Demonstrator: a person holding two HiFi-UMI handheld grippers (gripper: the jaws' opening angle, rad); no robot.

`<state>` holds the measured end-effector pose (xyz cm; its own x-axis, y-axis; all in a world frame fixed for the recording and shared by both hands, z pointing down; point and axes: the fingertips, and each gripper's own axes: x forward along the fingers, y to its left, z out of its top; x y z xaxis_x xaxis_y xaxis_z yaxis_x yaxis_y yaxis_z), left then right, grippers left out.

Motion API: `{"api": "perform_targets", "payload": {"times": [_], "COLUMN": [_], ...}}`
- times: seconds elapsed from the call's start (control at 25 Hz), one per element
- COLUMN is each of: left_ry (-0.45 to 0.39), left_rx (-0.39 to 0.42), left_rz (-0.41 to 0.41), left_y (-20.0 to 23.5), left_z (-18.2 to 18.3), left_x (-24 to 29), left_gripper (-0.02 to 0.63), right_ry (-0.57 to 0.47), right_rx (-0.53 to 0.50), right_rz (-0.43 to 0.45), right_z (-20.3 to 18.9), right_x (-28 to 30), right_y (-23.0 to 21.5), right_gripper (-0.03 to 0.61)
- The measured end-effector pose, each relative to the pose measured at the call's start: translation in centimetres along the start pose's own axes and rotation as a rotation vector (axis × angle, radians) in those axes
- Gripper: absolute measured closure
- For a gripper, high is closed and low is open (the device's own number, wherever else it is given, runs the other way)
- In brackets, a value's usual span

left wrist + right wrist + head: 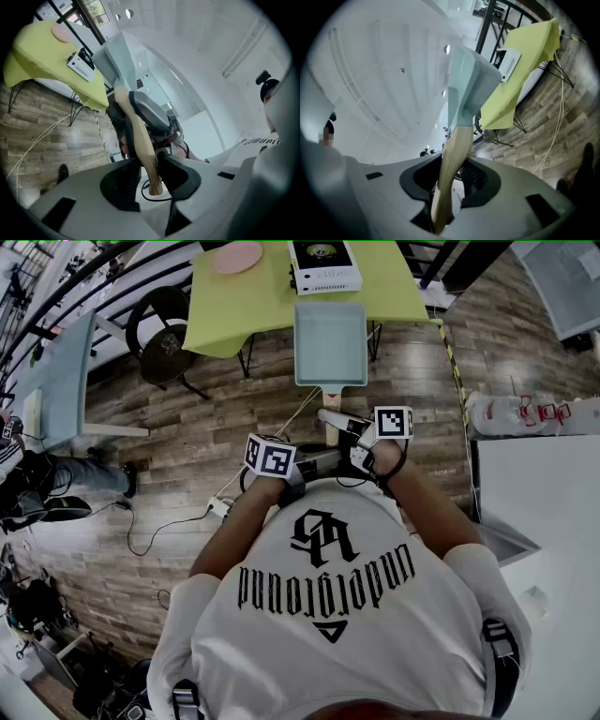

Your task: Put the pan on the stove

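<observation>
Carrying in progress: left gripper and right gripper are both clamping the pan by its wooden handle. It's hanging over the floor, short of the desk. Nothing is sitting on the stove; placement not yet done.

Table: far side, ahead of the person.
Stove: on the table, right of the plate.
Pan: in the air, overlapping the table's near edge, handle toward the person.
Handle: between the jaws of both grippers; right gripper nearer the pan, left gripper nearer the handle's end.
Chair: left of the table.
Counter: at the person's right.
</observation>
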<state>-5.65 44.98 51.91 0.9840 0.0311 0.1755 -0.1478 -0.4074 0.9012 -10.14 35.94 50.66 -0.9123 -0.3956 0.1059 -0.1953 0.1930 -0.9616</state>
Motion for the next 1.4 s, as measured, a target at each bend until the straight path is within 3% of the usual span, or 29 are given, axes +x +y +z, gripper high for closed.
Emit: {"api": "perform_targets", "payload": {"times": [0.36, 0.72, 1.0, 1.12, 1.4], "left_ry": [-0.001, -0.001, -0.017, -0.032, -0.099], "left_rx": [-0.008, -0.037, -0.050, -0.056, -0.052], "left_rz": [0.003, 0.011, 0.037, 0.052, 0.081], "left_y": [0.7, 2.4, 4.7, 5.2, 6.7], "left_z": [0.4, 4.1, 8.3, 10.5, 16.3], "left_x": [1.7, 5.6, 9.7, 12.7, 16.6], "left_gripper": [0.488, 0.488, 0.488, 0.488, 0.488], "right_ry": [0.012, 0.031, 0.058, 0.089, 0.135], "right_rx": [-0.004, 0.004, 0.075, 0.018, 0.018], "right_rz": [-0.007, -0.005, 0.013, 0.008, 0.034], "right_z": [0.9, 5.3, 10.3, 13.4, 19.6], "right_x": [-1.1, -2.9, -4.3, -6.3, -7.4], "right_y": [-1.1, -3.5, -5.9, -7.4, -8.5], "right_gripper": [0.454, 0.448, 0.448, 0.449, 0.449]}}
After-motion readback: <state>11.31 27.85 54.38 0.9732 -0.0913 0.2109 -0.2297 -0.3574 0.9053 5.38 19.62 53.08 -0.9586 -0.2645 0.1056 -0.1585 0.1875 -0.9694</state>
